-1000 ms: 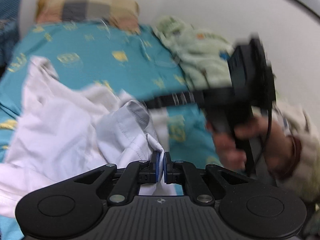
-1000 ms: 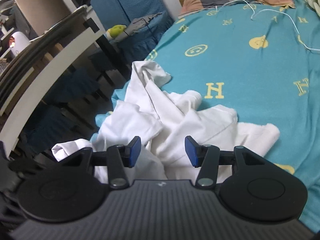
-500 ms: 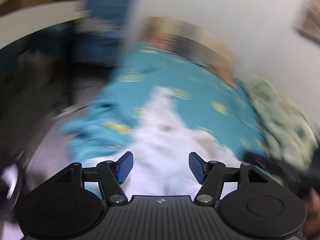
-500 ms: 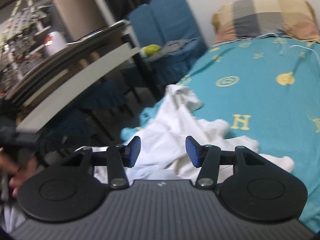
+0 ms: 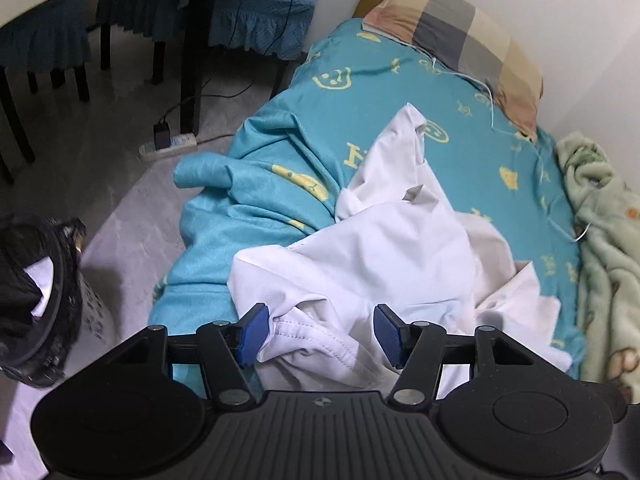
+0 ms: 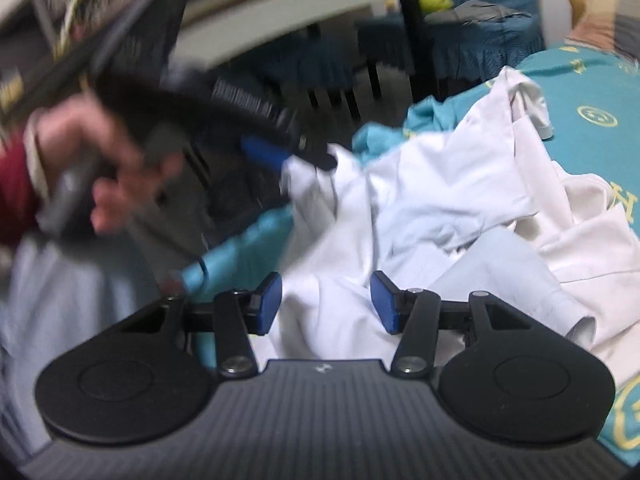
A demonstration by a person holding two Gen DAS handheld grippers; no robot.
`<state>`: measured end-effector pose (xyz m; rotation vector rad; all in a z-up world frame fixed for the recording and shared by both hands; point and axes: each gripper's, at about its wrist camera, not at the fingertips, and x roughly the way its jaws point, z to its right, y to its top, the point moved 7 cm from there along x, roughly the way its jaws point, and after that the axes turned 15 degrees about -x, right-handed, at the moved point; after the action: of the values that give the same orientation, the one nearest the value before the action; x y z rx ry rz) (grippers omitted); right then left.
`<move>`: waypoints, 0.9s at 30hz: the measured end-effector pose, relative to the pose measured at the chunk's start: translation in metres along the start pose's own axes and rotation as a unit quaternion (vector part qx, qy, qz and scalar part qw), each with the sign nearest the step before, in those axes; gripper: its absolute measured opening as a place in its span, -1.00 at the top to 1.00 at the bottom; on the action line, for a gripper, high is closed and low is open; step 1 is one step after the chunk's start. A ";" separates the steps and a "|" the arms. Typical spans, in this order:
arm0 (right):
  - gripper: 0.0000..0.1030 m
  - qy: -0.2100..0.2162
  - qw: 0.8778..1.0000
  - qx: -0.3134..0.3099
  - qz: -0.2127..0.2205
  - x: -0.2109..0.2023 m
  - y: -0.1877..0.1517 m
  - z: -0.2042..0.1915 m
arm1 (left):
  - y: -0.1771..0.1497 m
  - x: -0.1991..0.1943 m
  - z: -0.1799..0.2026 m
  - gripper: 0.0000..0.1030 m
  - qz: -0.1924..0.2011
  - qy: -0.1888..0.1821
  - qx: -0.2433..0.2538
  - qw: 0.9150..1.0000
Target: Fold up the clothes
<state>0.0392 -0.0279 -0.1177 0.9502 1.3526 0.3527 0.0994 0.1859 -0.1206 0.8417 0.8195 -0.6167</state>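
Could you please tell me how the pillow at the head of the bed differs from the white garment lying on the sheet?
The pillow is checked in tan, grey and pink; the white garment is plain. The pillow lies smooth against the wall, while the white garment is crumpled, between the left gripper's open fingers. Both rest on the teal sheet.

Home bedroom, bed (image 5: 500, 152), pillow (image 5: 460, 36)

The left gripper (image 5: 320, 334) has its blue-padded fingers (image 5: 251, 334) spread wide apart, nothing pinched between them. The right gripper (image 6: 326, 304) is likewise spread, its fingers (image 6: 269, 303) parted. Ahead and to the left of the right gripper, blurred, the left hand (image 6: 108, 172) grips the other gripper's handle; a red cuff shows at the wrist.
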 end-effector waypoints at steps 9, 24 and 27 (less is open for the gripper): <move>0.88 -0.043 0.998 0.015 -0.045 -0.005 -0.021 0.017 | -0.013 -0.039 0.039 -0.19 0.048 -0.117 0.089 0.988; 0.90 -0.208 0.956 0.204 0.045 -0.096 -0.045 0.154 | -0.047 -0.037 0.092 -0.17 0.019 -0.143 0.325 0.935; 0.90 -0.222 0.940 0.257 0.029 -0.092 -0.072 0.178 | -0.070 -0.014 0.097 -0.17 -0.024 -0.082 0.477 0.875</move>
<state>0.1608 -0.2026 -0.1231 1.4069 1.0095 -0.1845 0.0758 0.0699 -0.0980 1.6377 0.3360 -1.1540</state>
